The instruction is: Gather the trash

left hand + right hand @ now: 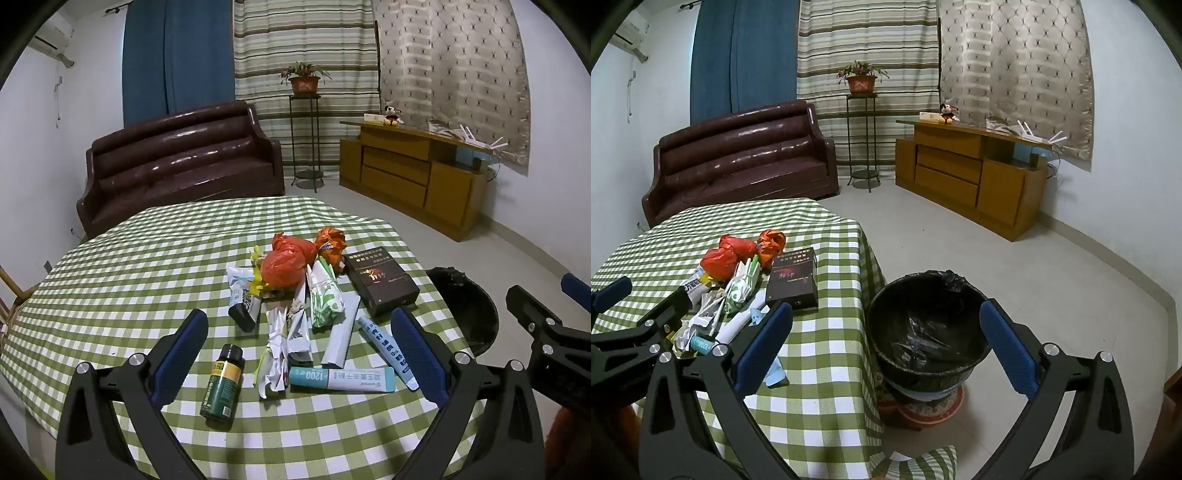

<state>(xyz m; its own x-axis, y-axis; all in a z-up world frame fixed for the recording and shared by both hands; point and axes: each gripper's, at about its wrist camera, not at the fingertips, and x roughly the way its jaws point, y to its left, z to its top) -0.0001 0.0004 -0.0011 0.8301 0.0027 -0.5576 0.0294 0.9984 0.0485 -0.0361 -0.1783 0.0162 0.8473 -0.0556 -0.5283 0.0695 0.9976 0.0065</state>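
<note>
Both spread wide, empty: left gripper (299, 354) over heaped trash pile (306, 306) mid-table, right gripper (886, 343) near lined bin (927, 332) right of table. Could roll off if nudged: green bottle (221, 387).

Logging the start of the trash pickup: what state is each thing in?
left gripper: open, empty
right gripper: open, empty
green bottle: capped, lying on table
red bag: knotted shut
dark box: closed, flat
bin: lined, looks empty
</note>
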